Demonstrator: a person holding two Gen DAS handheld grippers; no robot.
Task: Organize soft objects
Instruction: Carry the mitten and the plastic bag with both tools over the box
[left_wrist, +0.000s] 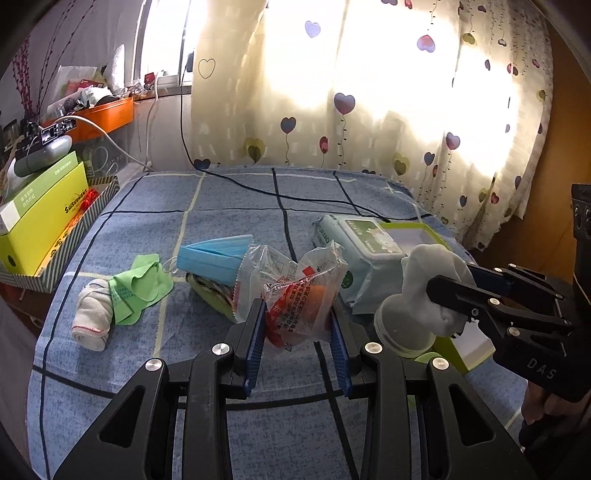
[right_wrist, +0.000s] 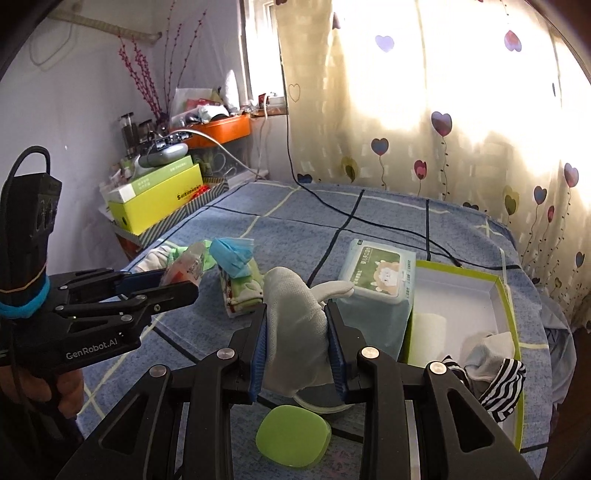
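Snack packet (left_wrist: 301, 306) and white glove (right_wrist: 295, 325) held above the bed (left_wrist: 229, 206).
Left hand-held gripper (left_wrist: 299, 332) clamps the packet; right hand-held gripper (right_wrist: 295, 343) clamps the glove, box (right_wrist: 511, 295) at 2 o'clock.

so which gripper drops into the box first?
Right, probably. The right gripper, shut on the white glove, sits beside the open box; the left gripper with its snack packet is farther off.

I see a bed (left_wrist: 229, 206) under a blue checked sheet. Far behind it, sunlight glows through a cream curtain (left_wrist: 369, 92) with heart balloons. Far left, an orange shelf (left_wrist: 110, 114) of clutter lines the pale wall (right_wrist: 85, 85).
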